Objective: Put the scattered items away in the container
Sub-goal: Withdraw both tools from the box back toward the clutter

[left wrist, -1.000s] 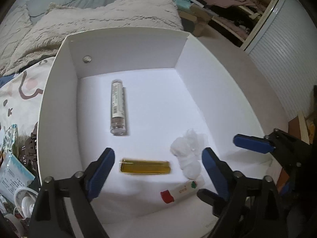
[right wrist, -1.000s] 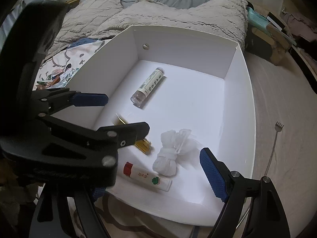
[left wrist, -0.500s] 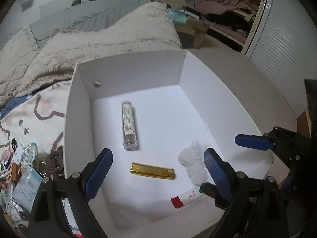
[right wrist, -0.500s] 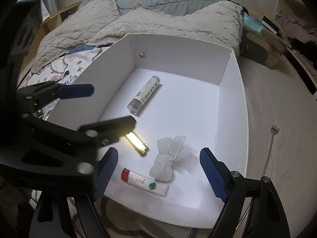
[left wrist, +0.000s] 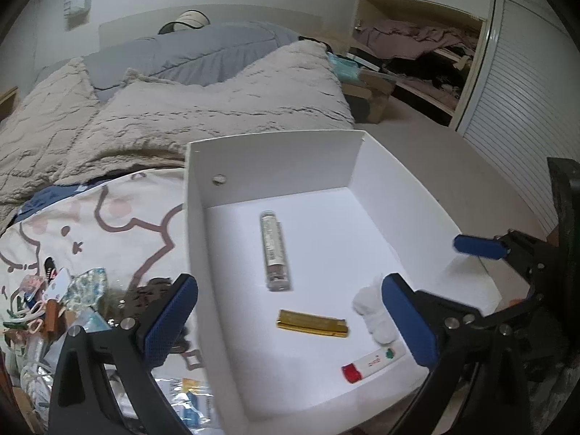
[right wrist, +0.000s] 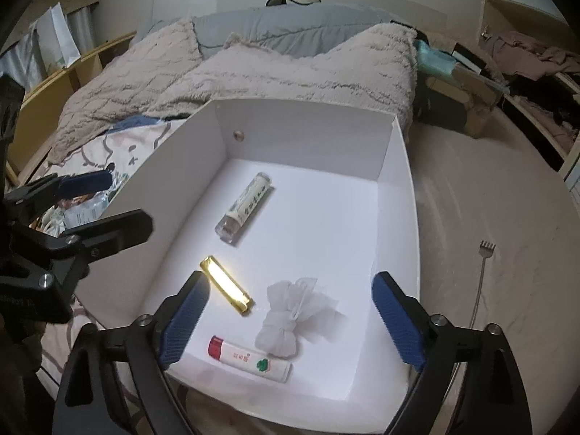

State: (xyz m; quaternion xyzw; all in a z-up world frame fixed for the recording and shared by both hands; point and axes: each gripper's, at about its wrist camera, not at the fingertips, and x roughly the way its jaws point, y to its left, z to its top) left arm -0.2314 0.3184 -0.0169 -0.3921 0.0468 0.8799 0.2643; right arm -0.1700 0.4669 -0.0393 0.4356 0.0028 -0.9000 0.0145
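Jaws of both the left gripper (left wrist: 290, 320) and right gripper (right wrist: 290, 320) wide, empty, above white box (right wrist: 395, 166) holding vial (right wrist: 244, 212), gold lighter (right wrist: 226, 284), pouch (right wrist: 286, 320), tube (right wrist: 250, 359)

Bed (right wrist: 290, 69) with beige blanket (left wrist: 217, 108) – grey pillow (right wrist: 282, 25), louvred door (left wrist: 525, 108) right.

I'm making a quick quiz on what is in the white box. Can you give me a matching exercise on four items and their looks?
Items:
1. tube
2. bar
3. mesh pouch
4. stick

Looks:
A. shiny gold
B. white with a red cap
C. clear with a printed label
D. white, tied in the middle

Pairs: 1-C, 2-A, 3-D, 4-B
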